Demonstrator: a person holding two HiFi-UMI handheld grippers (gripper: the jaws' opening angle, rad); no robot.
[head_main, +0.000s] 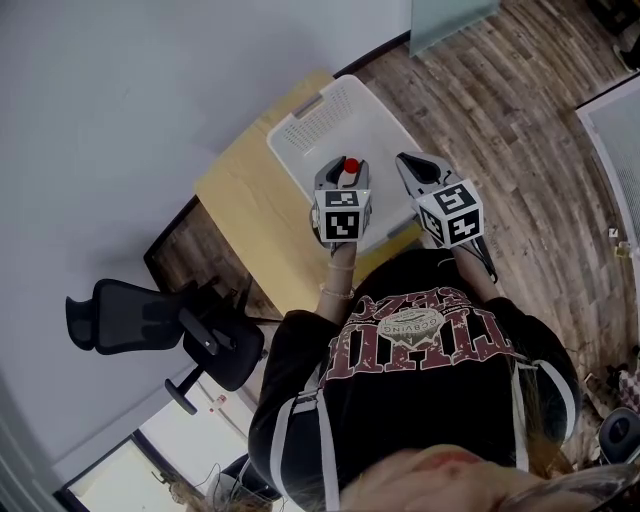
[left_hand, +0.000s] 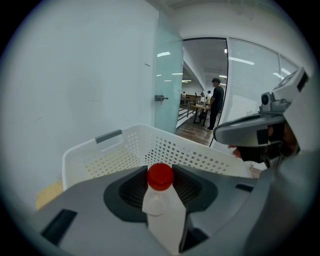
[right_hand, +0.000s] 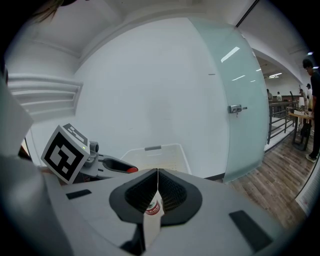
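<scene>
Red-capped bottle and a thin white piece, each clamped in jaws

The bottle has a round red cap, a clear shoulder below it and a white body. It lies along the jaws of the left gripper, cap end forward, gripped on both sides near the neck, with the cap standing just past the jaw tips. From the head view its cap hangs over the white perforated basket. The white piece is narrow and seen edge-on, with a small red-and-white label near its upper end. It sits pinched in the right gripper, whose jaws meet just above it. What kind of item it is cannot be told.
</scene>
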